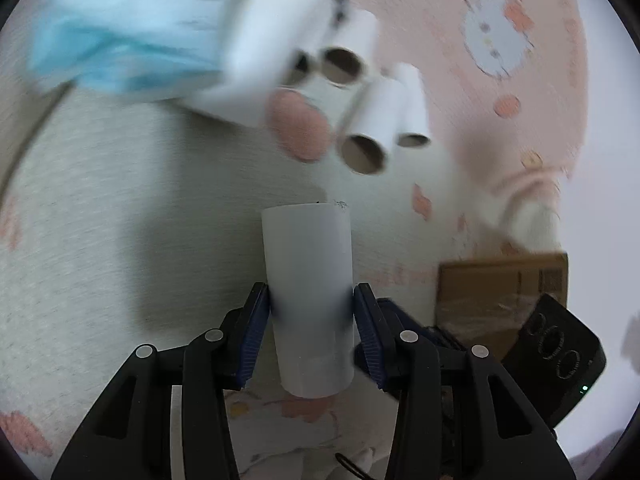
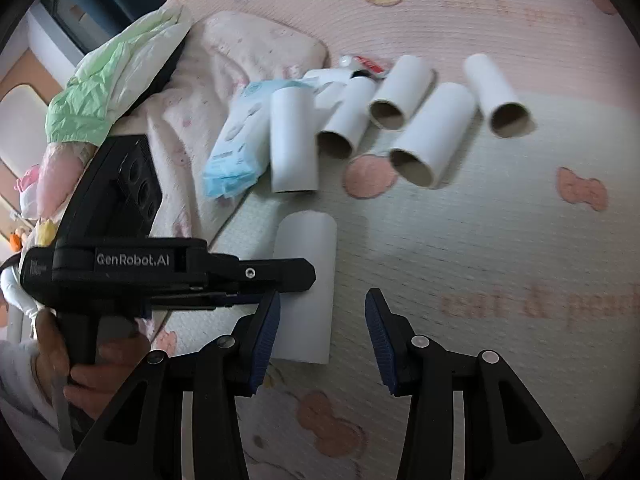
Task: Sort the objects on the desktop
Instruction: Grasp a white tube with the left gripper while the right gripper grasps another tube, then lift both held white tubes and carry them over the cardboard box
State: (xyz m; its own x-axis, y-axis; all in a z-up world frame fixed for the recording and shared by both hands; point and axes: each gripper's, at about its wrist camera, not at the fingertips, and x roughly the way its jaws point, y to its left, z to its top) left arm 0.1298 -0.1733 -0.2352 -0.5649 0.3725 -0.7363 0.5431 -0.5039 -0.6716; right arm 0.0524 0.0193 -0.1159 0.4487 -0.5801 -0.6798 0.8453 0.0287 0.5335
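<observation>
My left gripper [image 1: 311, 316] is shut on a white paper tube [image 1: 310, 292] and holds it above the mat; the tube also shows in the right wrist view [image 2: 306, 280], gripped by the left gripper [image 2: 276, 280]. Several more white tubes [image 2: 432, 136] lie in a row on the pink cartoon mat [image 2: 480, 240], blurred in the left wrist view [image 1: 368, 128]. A blue wipes pack [image 2: 240, 132] lies left of them, and shows blurred in the left wrist view [image 1: 120, 36]. My right gripper [image 2: 322, 336] is open and empty, low over the mat.
A pink blanket [image 2: 248, 48] and a green-white crumpled bag [image 2: 116, 76] lie at the back left. A small red-white item [image 2: 366, 64] lies behind the tubes. A brown cardboard box [image 1: 500, 288] shows at the right, beside the right gripper's body [image 1: 560, 352].
</observation>
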